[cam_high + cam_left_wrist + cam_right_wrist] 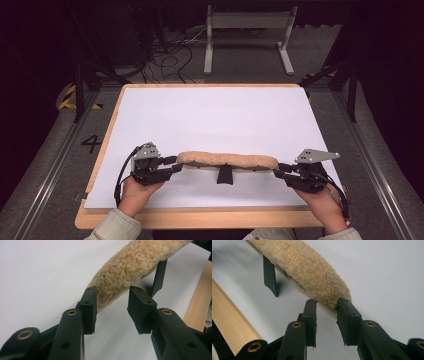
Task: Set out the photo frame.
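1. High view, nearest edge: the person's two hands come in from the bottom, the left hand-held gripper [172, 164] and the right hand-held gripper [281, 170] each at one end of a fleece-covered strap [227, 160].
2. Left gripper view: jaws apart. The inner jaw touches the side of the strap's end, the other stands clear of it. Not clamped.
3. Right gripper view: jaws apart around the other end of the strap. One pad touches the fleece; the other is close to it, can't tell if it bears on it. No clear squeeze.
4. The strap lies crosswise on the white sheet [215, 120], in its near half, slightly bowed.
5. A black tab [225, 175] sticks out from under the strap's middle toward the person.
6. The sheet covers the wooden table [200, 218]; bare wood shows along the near edge.
7. Beyond the table: grey floor, cables [167, 57] and a metal stand [247, 35].
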`<control>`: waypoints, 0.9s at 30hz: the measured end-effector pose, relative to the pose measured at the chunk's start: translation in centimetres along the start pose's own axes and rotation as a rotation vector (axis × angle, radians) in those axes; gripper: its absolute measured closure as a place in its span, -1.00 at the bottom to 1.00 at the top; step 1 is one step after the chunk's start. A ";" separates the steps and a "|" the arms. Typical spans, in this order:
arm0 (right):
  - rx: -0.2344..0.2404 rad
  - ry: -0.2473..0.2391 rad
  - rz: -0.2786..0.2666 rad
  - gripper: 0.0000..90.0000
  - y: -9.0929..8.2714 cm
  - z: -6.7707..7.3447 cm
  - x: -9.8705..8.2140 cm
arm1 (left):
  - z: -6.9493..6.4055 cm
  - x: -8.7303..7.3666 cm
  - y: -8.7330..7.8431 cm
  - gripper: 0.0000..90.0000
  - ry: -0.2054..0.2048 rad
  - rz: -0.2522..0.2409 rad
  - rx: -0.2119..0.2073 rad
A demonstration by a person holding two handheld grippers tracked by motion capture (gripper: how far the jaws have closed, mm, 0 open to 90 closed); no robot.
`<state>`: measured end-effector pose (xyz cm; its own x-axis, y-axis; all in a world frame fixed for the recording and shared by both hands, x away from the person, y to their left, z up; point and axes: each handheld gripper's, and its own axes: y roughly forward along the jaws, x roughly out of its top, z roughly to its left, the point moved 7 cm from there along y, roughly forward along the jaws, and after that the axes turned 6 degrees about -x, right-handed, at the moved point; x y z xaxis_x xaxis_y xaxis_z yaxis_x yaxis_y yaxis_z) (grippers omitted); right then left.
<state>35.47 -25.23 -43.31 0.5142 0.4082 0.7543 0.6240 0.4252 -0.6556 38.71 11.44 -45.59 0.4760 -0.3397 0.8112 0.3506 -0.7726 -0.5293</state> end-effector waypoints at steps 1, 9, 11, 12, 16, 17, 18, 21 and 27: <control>0.000 0.000 0.000 0.52 0.0 0.0 0.0 | 0.0 0.0 -0.2 0.30 0.008 -0.004 -0.001; 0.003 0.004 0.023 0.37 0.1 -0.2 -0.4 | 0.3 -0.1 -1.3 0.06 0.008 -0.023 -0.018; 0.004 0.006 0.036 0.39 0.2 -0.1 -0.5 | 0.3 0.1 -1.5 0.04 0.021 -0.037 -0.017; 0.001 -0.003 0.041 0.40 0.2 -0.1 -0.6 | 0.2 0.2 -1.6 0.04 0.018 -0.045 -0.013; -0.014 0.008 0.059 0.42 0.0 -0.3 -0.9 | 0.4 0.7 -2.0 0.06 0.033 -0.072 -0.005; -0.016 0.008 0.058 0.44 0.0 -0.4 -0.9 | 0.4 0.8 -2.2 0.09 0.036 -0.078 -0.003; -0.019 0.009 0.066 0.48 -0.1 -0.4 -1.0 | 0.5 0.9 -2.3 0.11 0.044 -0.087 0.006; -0.010 0.008 0.079 0.62 -0.3 -0.4 -1.3 | 0.8 1.1 -2.6 0.25 0.039 -0.094 0.013; -0.004 -0.035 0.123 0.95 0.0 0.2 -1.5 | 1.8 1.0 -2.6 0.60 0.009 -0.086 0.057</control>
<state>34.54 -25.71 -44.44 0.5660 0.4851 0.6666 0.5599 0.3673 -0.7427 39.73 14.04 -43.83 0.4353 -0.2781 0.8563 0.4353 -0.7675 -0.4705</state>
